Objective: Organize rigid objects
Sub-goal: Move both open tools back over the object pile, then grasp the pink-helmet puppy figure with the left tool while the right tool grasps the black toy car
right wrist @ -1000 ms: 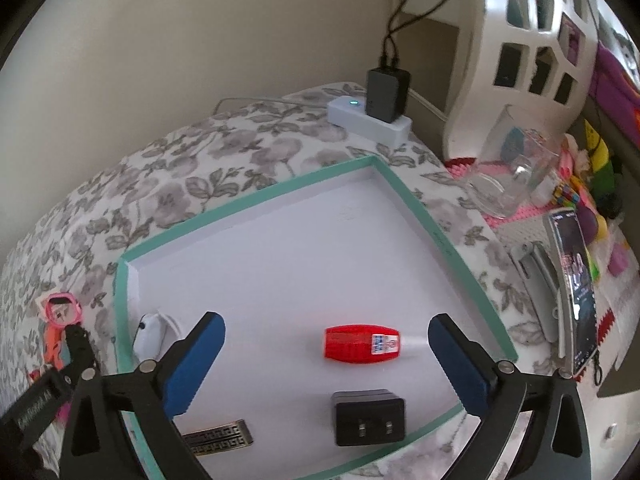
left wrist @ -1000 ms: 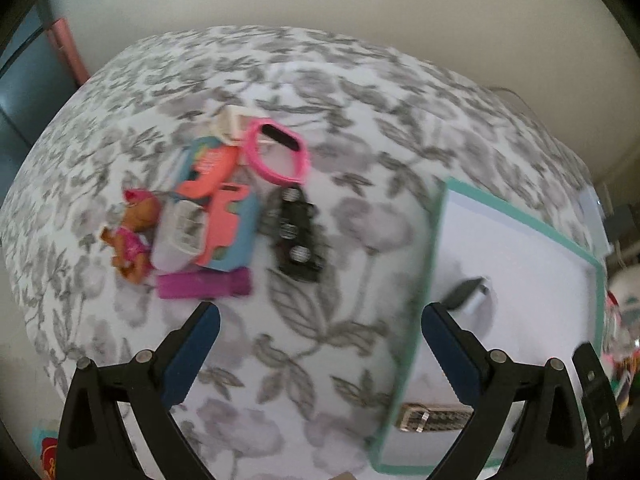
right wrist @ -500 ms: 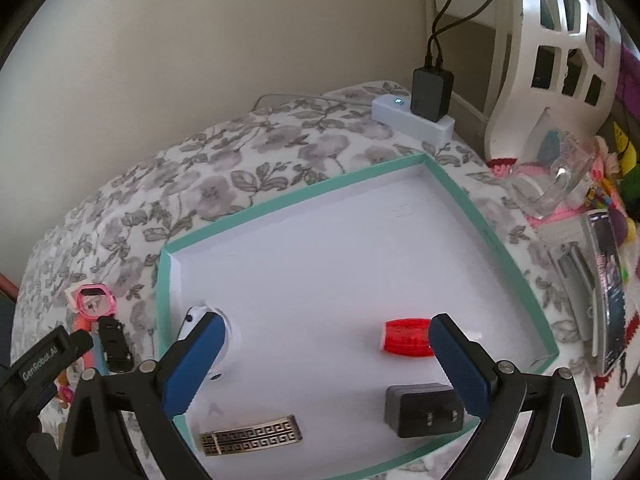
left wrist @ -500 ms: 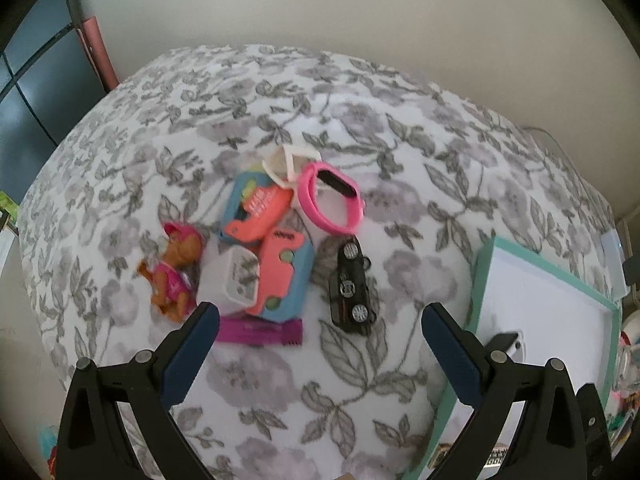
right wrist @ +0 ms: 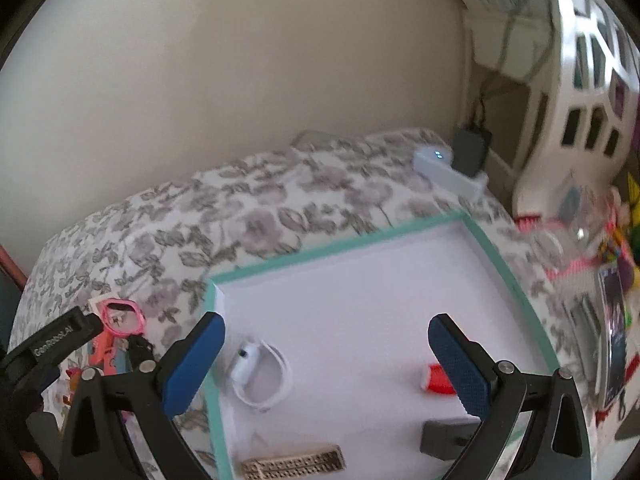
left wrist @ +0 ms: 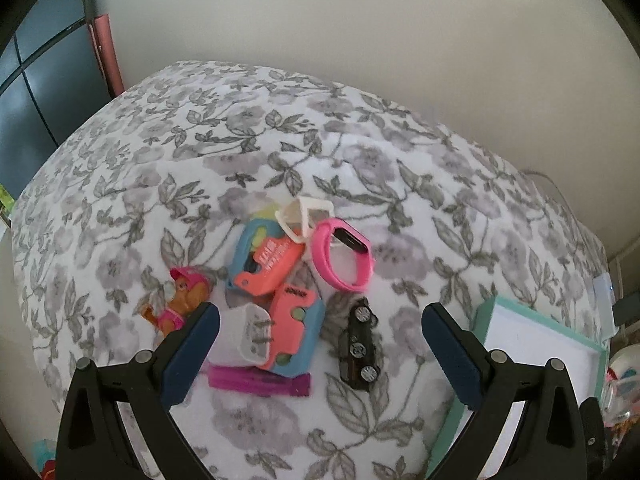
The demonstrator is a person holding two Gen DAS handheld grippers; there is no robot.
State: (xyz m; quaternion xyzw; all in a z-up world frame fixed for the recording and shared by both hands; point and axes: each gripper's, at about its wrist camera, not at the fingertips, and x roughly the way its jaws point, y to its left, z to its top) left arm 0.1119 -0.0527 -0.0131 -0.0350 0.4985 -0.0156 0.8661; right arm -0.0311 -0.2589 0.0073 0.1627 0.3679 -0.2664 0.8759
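Four items lie in the teal-rimmed tray (right wrist: 500, 256); the toy pile (left wrist: 280, 300) on the bed (left wrist: 240, 140) remains, both hand-held grippers (left wrist: 320, 334) (right wrist: 326, 344) gaping, empty.

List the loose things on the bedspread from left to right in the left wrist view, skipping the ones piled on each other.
Toy dog → white plug → black toy car → teal-rimmed tray.
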